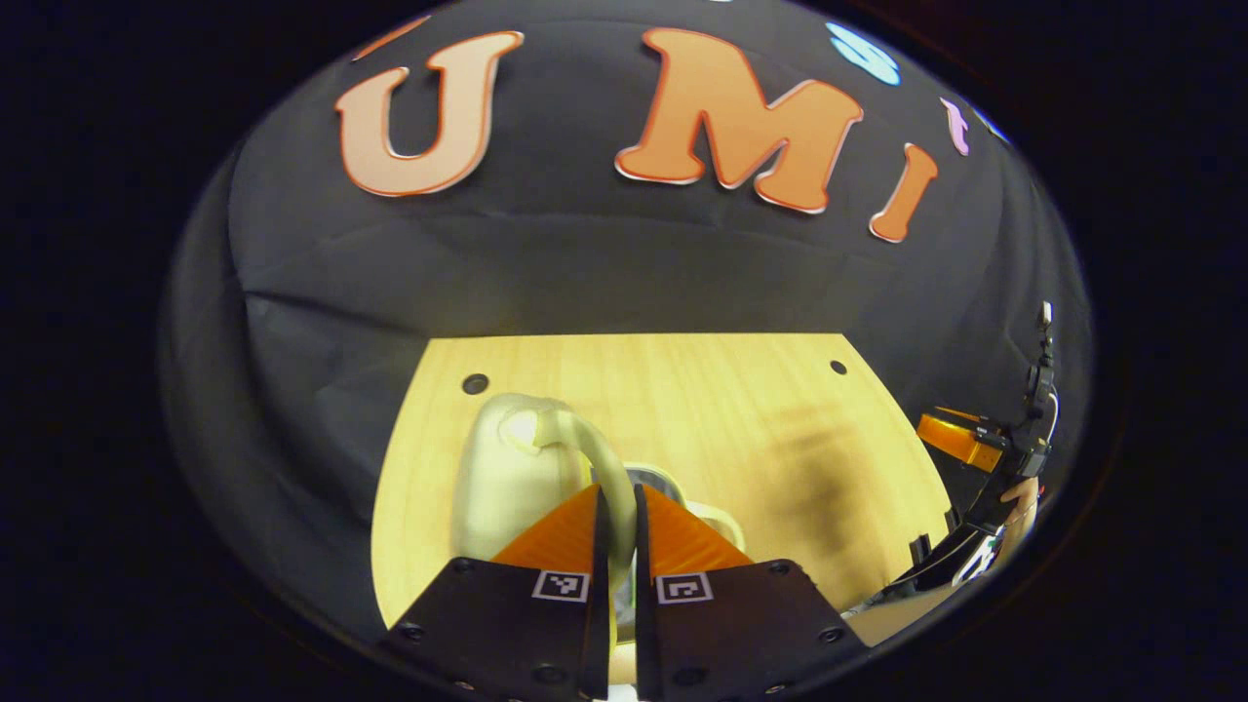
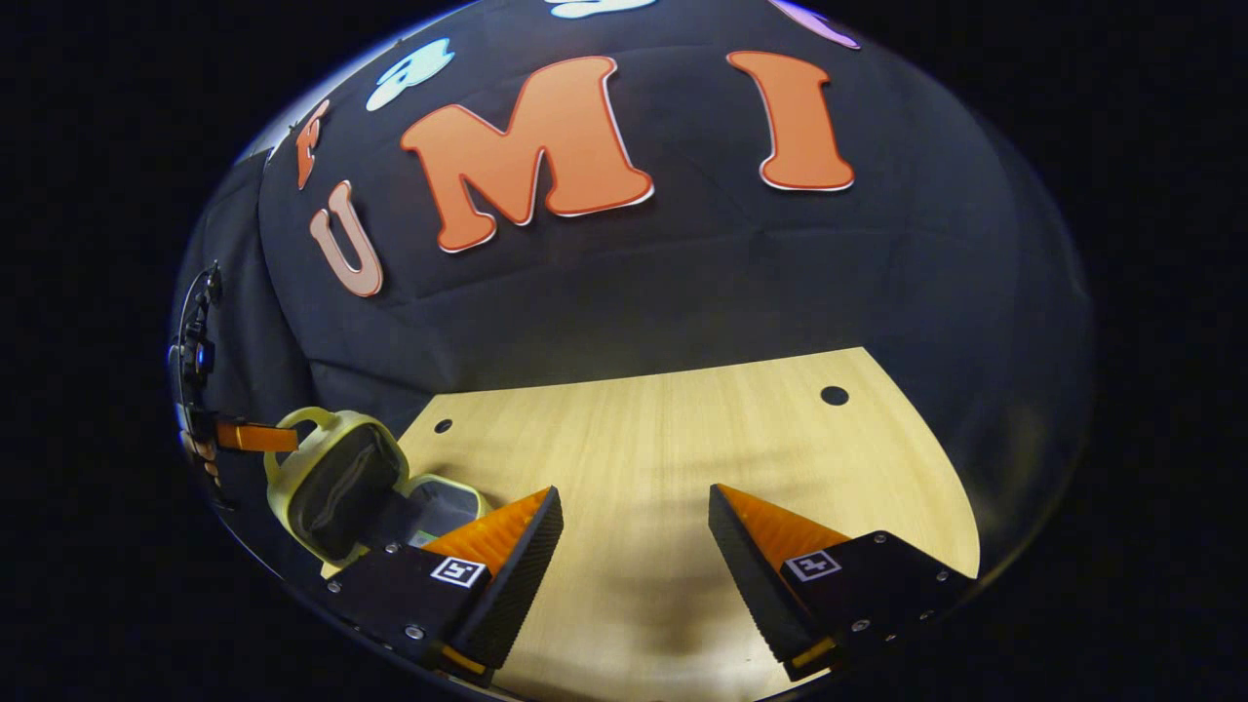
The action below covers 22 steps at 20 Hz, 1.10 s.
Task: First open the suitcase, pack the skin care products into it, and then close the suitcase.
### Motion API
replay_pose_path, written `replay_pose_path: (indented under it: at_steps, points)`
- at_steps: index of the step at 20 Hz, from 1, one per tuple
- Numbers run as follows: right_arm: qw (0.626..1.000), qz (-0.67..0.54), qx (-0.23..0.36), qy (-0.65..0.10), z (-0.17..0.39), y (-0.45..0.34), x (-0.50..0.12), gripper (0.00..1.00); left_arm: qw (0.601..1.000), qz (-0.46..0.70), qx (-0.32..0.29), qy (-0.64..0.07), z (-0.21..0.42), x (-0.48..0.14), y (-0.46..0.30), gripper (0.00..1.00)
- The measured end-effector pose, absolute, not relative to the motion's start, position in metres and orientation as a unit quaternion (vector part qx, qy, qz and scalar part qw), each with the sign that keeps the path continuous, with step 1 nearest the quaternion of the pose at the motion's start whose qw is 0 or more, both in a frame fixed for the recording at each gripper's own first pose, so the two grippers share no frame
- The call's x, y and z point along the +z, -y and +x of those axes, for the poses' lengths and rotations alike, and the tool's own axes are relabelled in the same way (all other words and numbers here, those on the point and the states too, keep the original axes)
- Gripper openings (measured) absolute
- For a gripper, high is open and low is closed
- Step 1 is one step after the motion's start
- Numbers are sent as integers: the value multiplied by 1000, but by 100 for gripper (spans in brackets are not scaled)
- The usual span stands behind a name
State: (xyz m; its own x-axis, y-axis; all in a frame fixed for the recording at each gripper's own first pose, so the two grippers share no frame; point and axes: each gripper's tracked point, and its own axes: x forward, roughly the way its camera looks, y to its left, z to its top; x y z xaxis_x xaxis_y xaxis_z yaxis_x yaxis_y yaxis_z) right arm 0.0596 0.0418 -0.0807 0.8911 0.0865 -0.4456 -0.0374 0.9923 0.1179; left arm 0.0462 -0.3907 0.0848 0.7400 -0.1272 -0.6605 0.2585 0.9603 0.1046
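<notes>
The suitcase is small, with a pale yellow-green rounded shell and a dark fabric lining. It stands open at the table's left edge, lid raised; what lies inside cannot be made out. The left gripper has its ribbed, wedge-shaped fingers nearly together on the lid's curved loop handle, which runs between them. The right gripper hangs over bare, smooth light wood, jaws wide apart and holding nothing. The table has small round holes.
</notes>
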Motion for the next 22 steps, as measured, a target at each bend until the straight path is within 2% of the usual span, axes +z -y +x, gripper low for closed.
replay_pose_path:
  at_steps: [8, 22]
  points:
    - [965, 63, 10, -255, 46, 16, -98, 96, 896, 81, -144, -413, 38, -1, 470, 11]
    - [952, 60, 11, -301, 14, 41, -135, 96, 856, 103, -118, -493, 37, -130, 502, 11]
